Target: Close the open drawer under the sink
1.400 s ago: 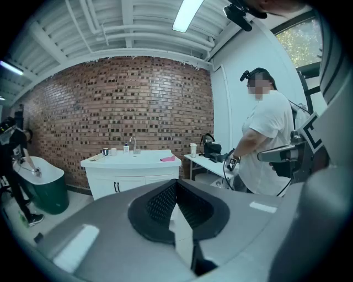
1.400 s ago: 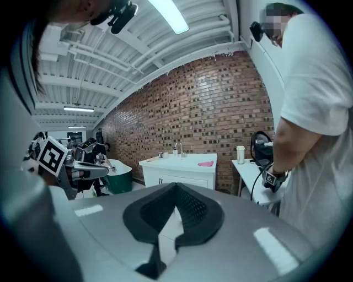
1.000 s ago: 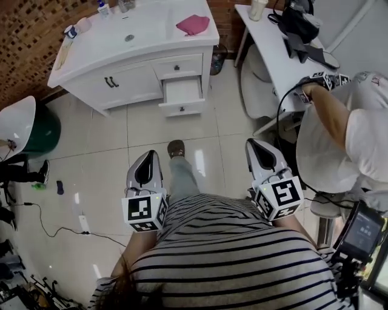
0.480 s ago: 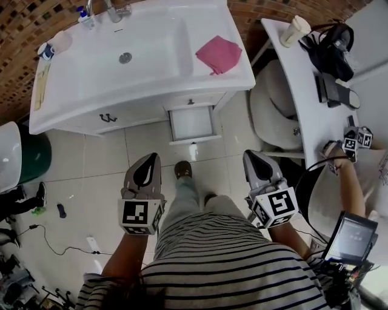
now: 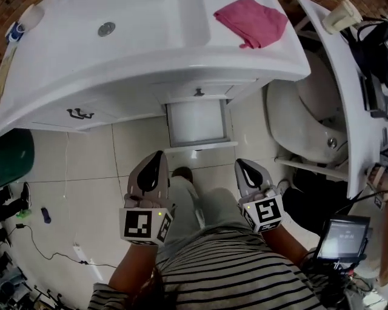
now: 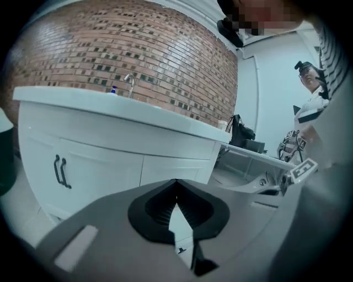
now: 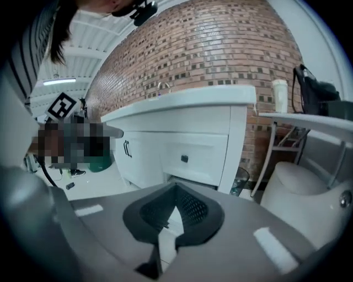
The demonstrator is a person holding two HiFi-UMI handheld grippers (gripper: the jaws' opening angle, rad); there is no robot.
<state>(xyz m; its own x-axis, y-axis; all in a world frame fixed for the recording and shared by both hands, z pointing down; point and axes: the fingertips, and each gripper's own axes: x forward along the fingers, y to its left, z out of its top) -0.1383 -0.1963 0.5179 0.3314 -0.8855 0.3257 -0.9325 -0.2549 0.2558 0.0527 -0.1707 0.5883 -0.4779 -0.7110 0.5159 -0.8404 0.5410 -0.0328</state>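
The person in the striped shirt [image 5: 236,266] stands right in front of the white sink unit [image 5: 139,66], looking down at it, one tool in each hand at waist height. The open drawer [image 5: 197,124] is the lower one on the unit's right side, just under the small drawer with a dark knob [image 5: 198,92]. It is pulled out over the tiled floor [image 5: 85,157], and what I can see of its inside is plain white. The left hand-held gripper [image 5: 157,158] points at the drawer's left front corner and the right hand-held gripper [image 5: 241,164] at its right front corner. Both sit near the drawer front without touching it. Each one has its jaw tips pressed together with nothing held between them. The person's shoe [image 5: 182,175] is planted between the two tools, just short of the drawer. To the left of the drawers, the cabinet doors carry a pair of dark handles [image 5: 79,113]. A pink cloth [image 5: 251,23] lies on top beside the basin. A white seat [image 5: 309,109] stands to the right, tucked under a white bench [image 5: 339,79] that bears a pale cup [image 5: 342,15]. A dark green bin [image 5: 12,158] stands on the floor at the far left.
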